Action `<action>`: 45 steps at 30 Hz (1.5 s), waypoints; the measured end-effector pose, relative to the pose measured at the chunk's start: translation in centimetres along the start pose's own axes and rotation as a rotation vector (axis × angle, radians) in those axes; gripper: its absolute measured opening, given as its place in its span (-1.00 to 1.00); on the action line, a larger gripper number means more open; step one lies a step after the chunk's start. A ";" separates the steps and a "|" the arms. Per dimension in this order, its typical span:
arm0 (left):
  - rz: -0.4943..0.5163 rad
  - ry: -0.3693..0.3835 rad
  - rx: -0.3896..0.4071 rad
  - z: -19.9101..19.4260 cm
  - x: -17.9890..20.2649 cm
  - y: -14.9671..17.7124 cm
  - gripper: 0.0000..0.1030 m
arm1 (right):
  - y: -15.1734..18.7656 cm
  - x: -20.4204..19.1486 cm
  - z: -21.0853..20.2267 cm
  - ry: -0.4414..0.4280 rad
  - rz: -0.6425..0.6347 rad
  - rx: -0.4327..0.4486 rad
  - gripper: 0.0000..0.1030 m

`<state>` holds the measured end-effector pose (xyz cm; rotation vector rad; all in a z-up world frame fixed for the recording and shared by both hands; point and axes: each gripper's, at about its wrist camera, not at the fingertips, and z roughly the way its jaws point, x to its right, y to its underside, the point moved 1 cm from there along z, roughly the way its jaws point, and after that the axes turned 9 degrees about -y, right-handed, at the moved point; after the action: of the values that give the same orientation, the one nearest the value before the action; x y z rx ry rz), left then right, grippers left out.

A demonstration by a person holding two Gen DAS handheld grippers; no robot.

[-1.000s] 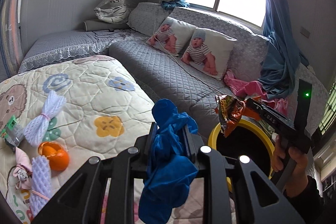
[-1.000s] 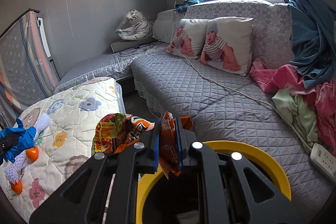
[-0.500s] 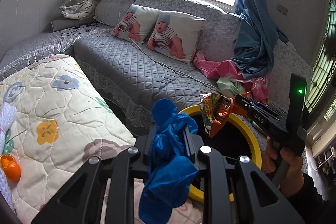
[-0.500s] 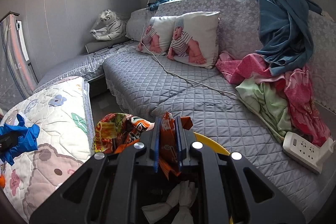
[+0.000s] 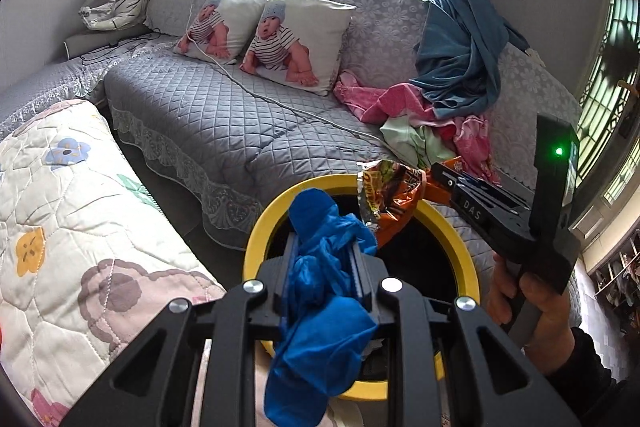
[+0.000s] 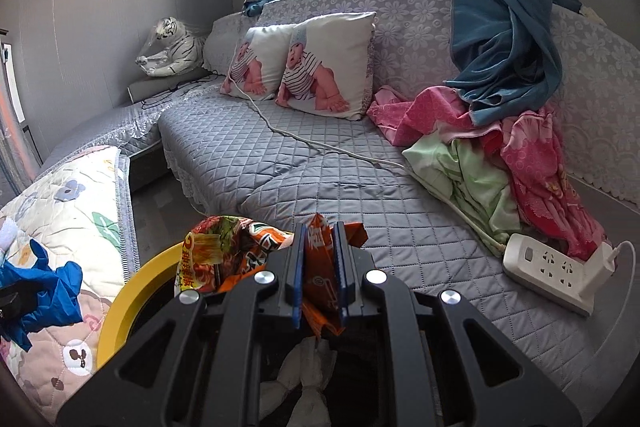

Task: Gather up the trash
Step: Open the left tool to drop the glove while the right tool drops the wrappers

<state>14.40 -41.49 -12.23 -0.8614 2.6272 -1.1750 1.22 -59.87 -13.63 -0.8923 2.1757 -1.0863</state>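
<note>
Already over the bin: left gripper (image 5: 326,259) clamped on a crumpled blue plastic glove (image 5: 320,307), right gripper (image 6: 319,267) pinched tight on an orange snack wrapper (image 6: 320,291). Both pieces of trash held above the yellow-rimmed trash bin (image 5: 256,239), neither released yet.

In the left wrist view: glove bunched between the pads at 6 o'clock, its top lobe sticking up past the fingertips, its tail hanging below the jaws. Bin mouth dark, just behind and under the glove. Wrapper (image 5: 390,195) at about 1 o'clock from the glove, dangling over the far rim, nearly touching the glove's upper edge; actual contact hard to tell. A person's hand (image 5: 532,299) at 4 o'clock, wrapped round the right gripper's handle, green light lit on its body.

In the right wrist view: wrapper folded between blue pads at centre, its printed end flopping out toward 9 o'clock. Bin rim (image 6: 132,283) curving at 8 o'clock, glove (image 6: 44,291) at 9 o'clock. White crumpled trash (image 6: 304,375) lying inside the bin at 6 o'clock, so some collecting seemingly done.

Judged progress: carry step finished for these two items, drop step pending. Whether more trash lies on the floral quilt (image 5: 80,207) at 9 o'clock: not visible from here. Grey sofa (image 6: 320,167), baby-print pillows and white power strip (image 6: 556,275) at 3 o'clock probably no part of the job.
</note>
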 end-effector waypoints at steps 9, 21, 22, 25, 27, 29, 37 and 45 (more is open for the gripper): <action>0.015 0.012 -0.020 1.5 1.3 0.1 -0.60 | 0.3 0.7 0.3 0.026 0.007 -0.004 -0.76; 0.001 0.036 -0.047 2.6 1.9 0.6 -0.58 | 0.7 1.6 0.9 0.044 0.025 -0.027 -0.74; 0.002 0.033 -0.047 2.7 2.0 0.6 -0.58 | 0.7 1.6 0.9 0.044 0.026 -0.028 -0.74; -0.003 0.030 -0.046 2.8 2.1 0.6 -0.56 | 0.7 1.6 1.0 0.044 0.025 -0.032 -0.73; -0.005 0.029 -0.046 2.8 2.2 0.7 -0.53 | 0.8 1.7 1.0 0.041 0.028 -0.033 -0.73; -0.010 0.017 -0.039 2.7 2.2 0.7 -0.52 | 0.8 1.7 1.1 0.044 0.030 -0.036 -0.73; -0.079 0.009 -0.031 2.4 1.2 0.5 0.04 | 0.7 2.1 1.3 0.044 0.059 -0.036 -0.45; -0.144 -0.007 -0.020 1.7 -0.7 0.2 0.08 | 0.2 2.2 0.9 0.048 0.072 -0.029 -0.27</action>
<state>15.46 -42.13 -13.64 -1.0724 2.6137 -1.1767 0.44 -61.86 -14.67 -0.8009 2.2504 -1.0546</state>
